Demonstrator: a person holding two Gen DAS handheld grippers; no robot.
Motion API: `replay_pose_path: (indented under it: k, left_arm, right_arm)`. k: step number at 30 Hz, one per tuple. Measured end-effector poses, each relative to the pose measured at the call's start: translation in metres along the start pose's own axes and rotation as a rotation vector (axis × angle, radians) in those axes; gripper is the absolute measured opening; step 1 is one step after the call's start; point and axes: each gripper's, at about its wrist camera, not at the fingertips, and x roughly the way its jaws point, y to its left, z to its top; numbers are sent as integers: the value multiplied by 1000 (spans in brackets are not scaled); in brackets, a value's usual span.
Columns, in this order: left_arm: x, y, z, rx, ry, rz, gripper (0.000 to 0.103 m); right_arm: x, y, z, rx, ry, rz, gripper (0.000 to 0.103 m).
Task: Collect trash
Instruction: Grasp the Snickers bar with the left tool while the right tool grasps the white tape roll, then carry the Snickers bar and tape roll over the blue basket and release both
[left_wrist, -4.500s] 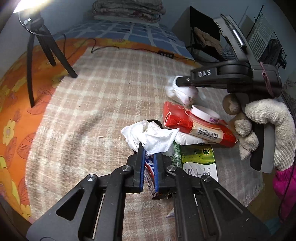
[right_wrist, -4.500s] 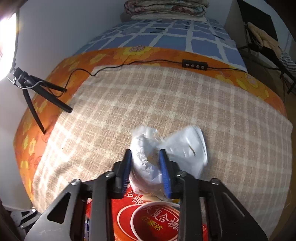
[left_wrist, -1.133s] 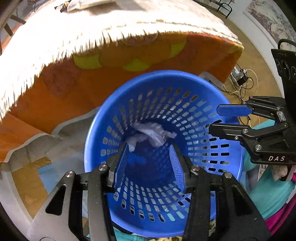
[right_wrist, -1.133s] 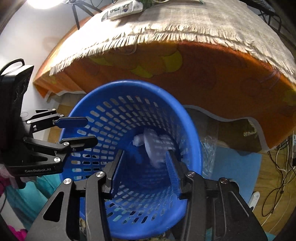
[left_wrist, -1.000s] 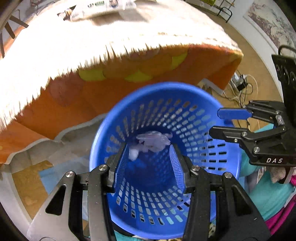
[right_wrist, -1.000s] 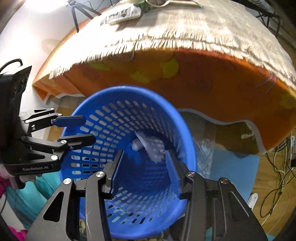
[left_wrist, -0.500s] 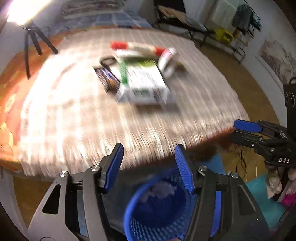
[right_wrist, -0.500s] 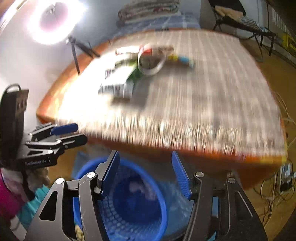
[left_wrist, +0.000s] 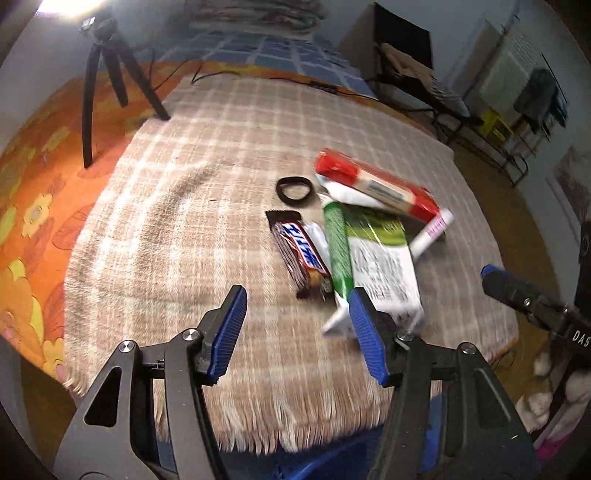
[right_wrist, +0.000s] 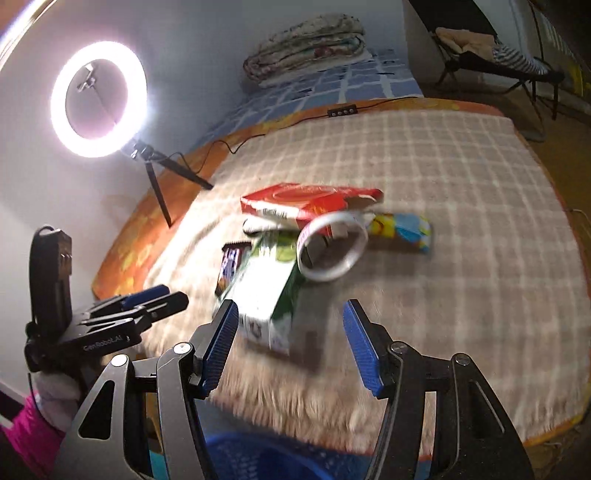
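Here, both tools hang above the near, fringed edge of a checked blanket (left_wrist: 207, 206) spread over a bed, and both are empty with their blue-padded jaws spread wide apart: the left tool (left_wrist: 297, 332) nearest a candy bar, the right tool (right_wrist: 288, 343) nearest a carton. The remaining trash lies in a loose heap on the blanket, in front of both tools. A blue basket (right_wrist: 258, 461) shows just below the blanket's edge. The step in hand looks like reaching for the next piece. To do it well, each tool should likely take one item on its own side, closing across the narrow width, not along the length. The candy bar (left_wrist: 301, 254) lies flat, its long axis running away from the left tool and slanting left; its near end is closest. The green and white carton (left_wrist: 373, 266) lies beside it, touching, long axis roughly parallel. A red box (left_wrist: 376, 184) lies crosswise behind, overlapping the carton's far end. A white tape ring (right_wrist: 332, 249) rests on the carton, so lifting the carton may spill it.
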Motion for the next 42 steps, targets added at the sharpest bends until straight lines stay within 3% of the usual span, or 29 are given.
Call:
replay_pose_path:
  k: [7, 20, 24, 26, 28, 42]
  left_arm:
    - [23, 10, 16, -73, 33, -30, 51]
    - [65, 16, 38, -127, 89, -36, 41]
    - [74, 15, 40, -122, 99, -13, 20]
    - [77, 15, 42, -122, 96, 1, 13]
    - [77, 17, 42, -130, 93, -1, 7]
    - [44, 36, 32, -124, 25, 27, 5]
  right_arm:
    - [31, -15, 21, 110, 16, 53, 57]
    - [71, -19, 41, 146, 44, 36, 37]
    - [77, -22, 42, 162, 54, 42, 22]
    - [80, -24, 41, 164, 57, 46, 9]
    - [79, -25, 39, 168, 55, 46, 8]
    - [43, -24, 26, 83, 10, 7, 3]
